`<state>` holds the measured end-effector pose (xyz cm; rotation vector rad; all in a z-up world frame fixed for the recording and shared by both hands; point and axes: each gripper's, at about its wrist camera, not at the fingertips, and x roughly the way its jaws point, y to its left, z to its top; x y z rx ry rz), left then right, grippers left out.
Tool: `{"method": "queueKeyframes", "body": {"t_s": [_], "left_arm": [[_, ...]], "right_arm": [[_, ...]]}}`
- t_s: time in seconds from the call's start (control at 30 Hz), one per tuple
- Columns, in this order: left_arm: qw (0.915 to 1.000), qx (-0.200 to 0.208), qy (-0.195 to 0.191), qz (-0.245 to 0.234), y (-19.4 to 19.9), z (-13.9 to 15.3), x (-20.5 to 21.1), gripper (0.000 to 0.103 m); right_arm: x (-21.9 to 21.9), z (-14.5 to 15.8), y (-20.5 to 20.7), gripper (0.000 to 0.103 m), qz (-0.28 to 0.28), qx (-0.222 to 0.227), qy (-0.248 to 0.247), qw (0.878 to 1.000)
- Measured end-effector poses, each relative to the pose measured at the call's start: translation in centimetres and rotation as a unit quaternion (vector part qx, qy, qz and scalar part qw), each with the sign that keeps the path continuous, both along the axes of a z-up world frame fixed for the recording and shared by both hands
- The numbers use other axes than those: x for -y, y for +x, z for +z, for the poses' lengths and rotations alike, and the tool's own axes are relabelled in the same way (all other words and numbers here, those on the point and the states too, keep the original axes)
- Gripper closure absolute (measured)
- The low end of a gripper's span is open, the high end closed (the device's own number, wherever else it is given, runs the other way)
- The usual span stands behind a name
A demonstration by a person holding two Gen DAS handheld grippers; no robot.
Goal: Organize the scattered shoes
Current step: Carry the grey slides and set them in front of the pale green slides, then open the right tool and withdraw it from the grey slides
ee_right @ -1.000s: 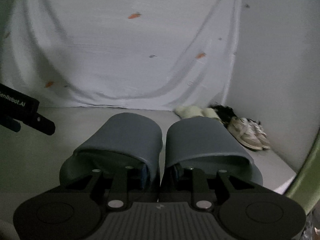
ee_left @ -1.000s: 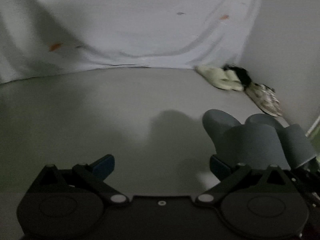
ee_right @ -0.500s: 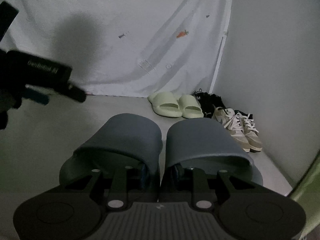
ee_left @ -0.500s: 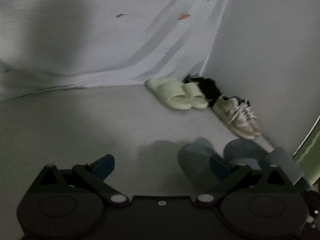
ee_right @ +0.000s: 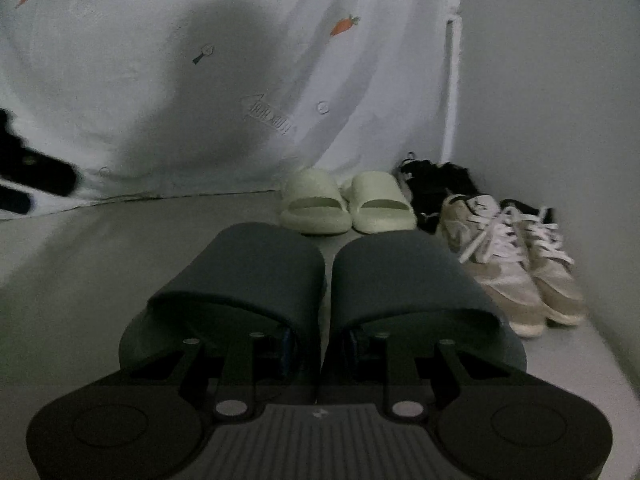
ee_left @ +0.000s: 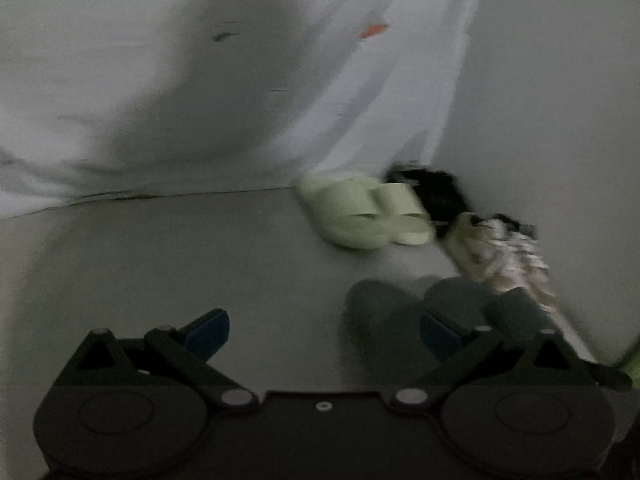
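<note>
The right gripper [ee_right: 320,340] has its two fingers pushed into a pair of grey slides [ee_right: 408,280], one finger in each, pinching their inner walls together between the jaws and carrying both side by side over the floor [ee_right: 100,260]. Ahead, by the wall, sit pale green slides [ee_right: 348,208], something black [ee_right: 436,184] (too dark to make out) and beige sneakers [ee_right: 516,264]. The left gripper [ee_left: 324,326] hangs empty, jaws wide apart.

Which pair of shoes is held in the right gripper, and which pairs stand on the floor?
The grey slides; the right gripper clamps them. The pale green slides and laced sneakers stand near the wall.
</note>
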<state>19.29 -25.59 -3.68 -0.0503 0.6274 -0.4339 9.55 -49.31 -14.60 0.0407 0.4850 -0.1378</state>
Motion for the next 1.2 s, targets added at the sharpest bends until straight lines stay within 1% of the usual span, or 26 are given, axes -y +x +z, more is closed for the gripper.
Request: {"method": "queueKeyframes", "body": {"t_s": [0.13,0.2,0.33,0.4,0.43,0.47,0.53,0.6,0.7,0.73,0.77,0.8,0.83,0.87,0.93,1.07,1.1,1.13,1.2], "left_arm": [[0.9988,-0.019,0.022,0.040,-0.2,-0.5,2.1,0.001],[0.9982,-0.022,0.020,0.052,-0.3,-0.5,2.6,0.000],[0.9976,-0.024,0.022,0.062,-0.5,-0.6,3.8,0.000],[0.9975,-0.025,0.021,0.063,-0.7,-0.4,4.3,0.000],[0.9975,-0.025,0.020,0.063,-0.7,-0.4,4.6,0.000],[0.9975,-0.025,0.020,0.063,-0.7,-0.3,5.0,0.000],[0.9975,-0.024,0.021,0.063,-0.6,-0.2,5.7,0.000],[0.9975,-0.022,0.023,0.062,-0.6,-0.2,6.2,0.000],[0.9972,-0.021,0.025,0.067,-0.7,-0.1,6.4,0.000],[0.9971,-0.021,0.025,0.069,-0.7,-0.1,6.4,0.000],[0.9970,-0.021,0.025,0.070,-0.7,-0.1,6.5,0.000],[0.9968,-0.021,0.025,0.073,-0.7,-0.1,6.3,0.000],[0.9967,-0.020,0.025,0.075,-0.7,-0.1,6.2,0.000],[0.9965,-0.020,0.025,0.077,-0.6,-0.1,6.2,0.000],[0.9961,-0.019,0.025,0.083,-0.7,-0.1,5.8,0.000],[0.9954,-0.015,0.020,0.092,-0.8,0.0,5.1,0.000],[0.9954,-0.014,0.019,0.093,-0.8,0.0,4.9,0.000],[0.9954,-0.014,0.019,0.093,-0.9,0.1,4.8,0.000],[0.9950,-0.009,0.016,0.098,-1.0,0.2,4.4,0.000]], "right_arm": [[3.5,-1.7,2.2,0.074,0.038,-0.009,0.017,0.999],[5.1,-2.8,3.2,0.074,0.050,-0.017,0.027,0.998],[7.2,-3.9,4.2,0.073,0.055,-0.024,0.051,0.997],[7.6,-4.4,4.2,0.070,0.056,-0.029,0.052,0.997],[7.5,-4.7,4.3,0.066,0.060,-0.032,0.044,0.997],[7.5,-4.9,4.3,0.059,0.063,-0.035,0.035,0.997],[6.9,-5.3,4.2,0.054,0.077,-0.037,0.007,0.996],[6.4,-5.2,4.2,0.053,0.078,-0.040,-0.009,0.996],[6.5,-5.1,4.3,0.050,0.071,-0.047,-0.003,0.996],[6.5,-5.0,4.3,0.043,0.065,-0.052,-0.003,0.997],[6.4,-4.9,4.3,0.026,0.053,-0.062,-0.014,0.997],[6.3,-4.8,4.4,0.017,0.042,-0.071,-0.025,0.996],[6.4,-4.8,4.3,0.011,0.041,-0.077,-0.032,0.996],[6.3,-4.8,4.1,0.011,0.044,-0.080,-0.044,0.995],[6.2,-4.7,3.5,0.011,0.049,-0.085,-0.052,0.994],[6.2,-3.8,2.5,0.011,0.042,-0.108,-0.046,0.992],[6.2,-3.7,2.4,0.011,0.041,-0.106,-0.046,0.992],[5.9,-3.1,1.8,0.011,0.037,-0.094,-0.044,0.994],[5.1,-2.0,1.3,0.011,0.051,-0.067,-0.033,0.996]]}}
